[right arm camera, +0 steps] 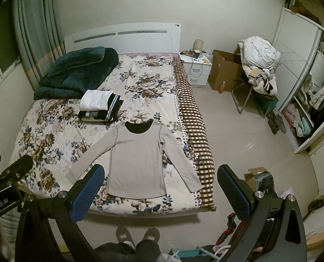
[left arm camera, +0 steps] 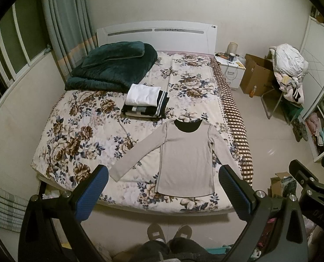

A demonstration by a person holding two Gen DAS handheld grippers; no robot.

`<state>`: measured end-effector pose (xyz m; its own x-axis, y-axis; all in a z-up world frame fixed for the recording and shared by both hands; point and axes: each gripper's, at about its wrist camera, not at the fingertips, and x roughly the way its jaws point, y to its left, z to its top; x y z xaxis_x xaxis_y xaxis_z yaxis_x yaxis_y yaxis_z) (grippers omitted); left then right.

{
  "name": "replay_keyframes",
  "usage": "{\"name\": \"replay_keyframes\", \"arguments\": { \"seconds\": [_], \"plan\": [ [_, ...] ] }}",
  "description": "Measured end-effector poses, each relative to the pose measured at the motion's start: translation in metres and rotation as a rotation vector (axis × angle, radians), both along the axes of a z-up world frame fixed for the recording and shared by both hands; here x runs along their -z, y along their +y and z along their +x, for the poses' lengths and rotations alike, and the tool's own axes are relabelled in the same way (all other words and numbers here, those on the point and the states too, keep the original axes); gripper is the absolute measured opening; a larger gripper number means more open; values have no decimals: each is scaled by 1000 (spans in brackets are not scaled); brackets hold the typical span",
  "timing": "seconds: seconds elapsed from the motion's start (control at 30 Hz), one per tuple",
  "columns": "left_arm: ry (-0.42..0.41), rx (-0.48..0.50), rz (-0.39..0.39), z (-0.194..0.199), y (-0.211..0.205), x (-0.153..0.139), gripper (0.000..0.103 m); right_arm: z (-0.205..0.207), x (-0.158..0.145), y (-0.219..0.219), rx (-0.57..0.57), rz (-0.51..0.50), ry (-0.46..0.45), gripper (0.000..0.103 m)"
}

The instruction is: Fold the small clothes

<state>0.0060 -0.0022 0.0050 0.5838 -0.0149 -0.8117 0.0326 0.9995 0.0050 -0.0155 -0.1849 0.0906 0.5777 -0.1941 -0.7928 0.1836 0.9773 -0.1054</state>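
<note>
left gripper [left arm camera: 164, 187]: jaws spread wide, nothing held, hanging above the foot of the bed
right gripper [right arm camera: 160, 187]: same, jaws wide, nothing between them; both well clear of the fabric
feet: slippers [left arm camera: 169, 232] at the bed's foot edge, person standing square to it
grey long-sleeve top [left arm camera: 184, 157]: flat on the floral bedspread [left arm camera: 74, 135], hem toward the person, dark neckline away, both sleeves angled out and down; right sleeve runs onto the checked border [left arm camera: 240, 144]
folded stack [left arm camera: 145, 103]: white piece on top of dark striped ones, just beyond the neckline, apart from the top
green duvet [left arm camera: 111, 65]: folded at the headboard [left arm camera: 157, 36] end, out of the way
step: looks like the start of a fresh fold; top is laid out, no crease made yet
next move: probably a sleeve first. Needs a low approach, pinch one layer at cuff or shoulder seam, carry it across the body
risk: thin knit on a soft bedspread, easy to grab the spread too or drag the whole top; right cuff near the bed edge could slip off
</note>
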Motion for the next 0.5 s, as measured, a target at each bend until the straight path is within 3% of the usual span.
{"name": "replay_keyframes", "arguments": {
  "seconds": [0.5],
  "plan": [
    [-1,1,-3,1,0,-2,103,9,-5,3,-2,4,-1,103]
  ]
}}
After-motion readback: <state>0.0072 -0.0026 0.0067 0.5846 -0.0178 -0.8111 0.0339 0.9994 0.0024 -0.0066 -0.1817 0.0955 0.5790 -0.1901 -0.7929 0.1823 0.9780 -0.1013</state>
